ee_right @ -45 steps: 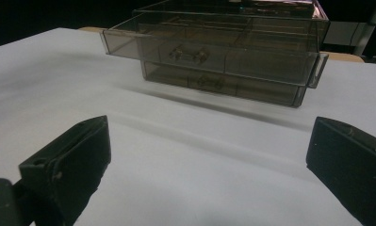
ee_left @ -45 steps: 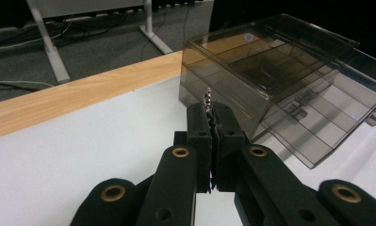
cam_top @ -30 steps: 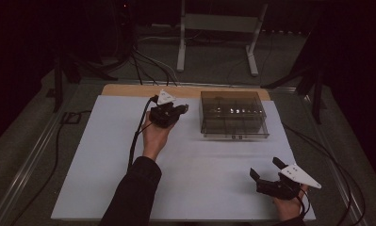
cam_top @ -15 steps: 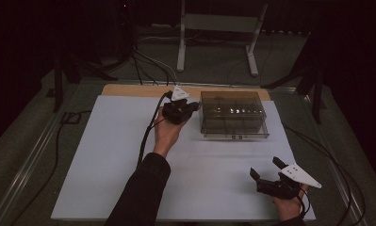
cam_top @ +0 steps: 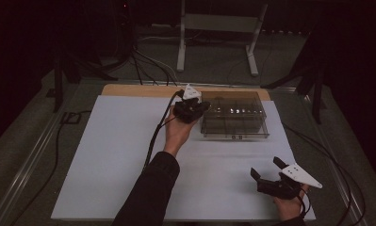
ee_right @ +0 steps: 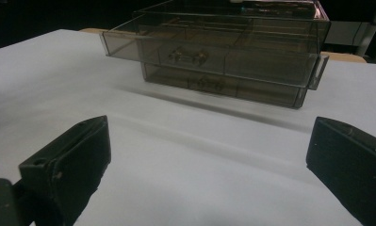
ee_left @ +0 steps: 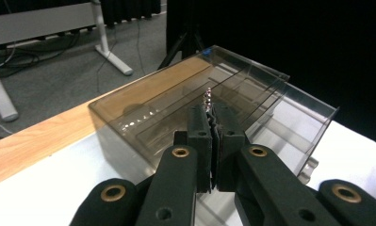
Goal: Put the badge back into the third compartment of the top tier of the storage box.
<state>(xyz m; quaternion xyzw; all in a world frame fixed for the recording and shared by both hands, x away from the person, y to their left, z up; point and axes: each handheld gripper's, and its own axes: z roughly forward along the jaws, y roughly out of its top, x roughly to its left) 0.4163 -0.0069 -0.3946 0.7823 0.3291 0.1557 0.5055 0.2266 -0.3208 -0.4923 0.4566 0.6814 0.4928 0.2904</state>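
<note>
Smoky clear plastic box (cam_top: 233, 116) sits on the white sheet (cam_top: 105, 155), toward its far edge. Left gripper (cam_top: 200, 107) hangs at the box's left end, over its corner, jaws pinched together on a small glinting item (ee_left: 208, 96), too small to tell. Right gripper (cam_top: 266, 167) near of the box, well apart, jaws spread wide, empty.

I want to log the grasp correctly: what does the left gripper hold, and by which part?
The left gripper, shut, pinches a small sparkling thing by its lower end, over the clear box; what it is cannot be told.
</note>
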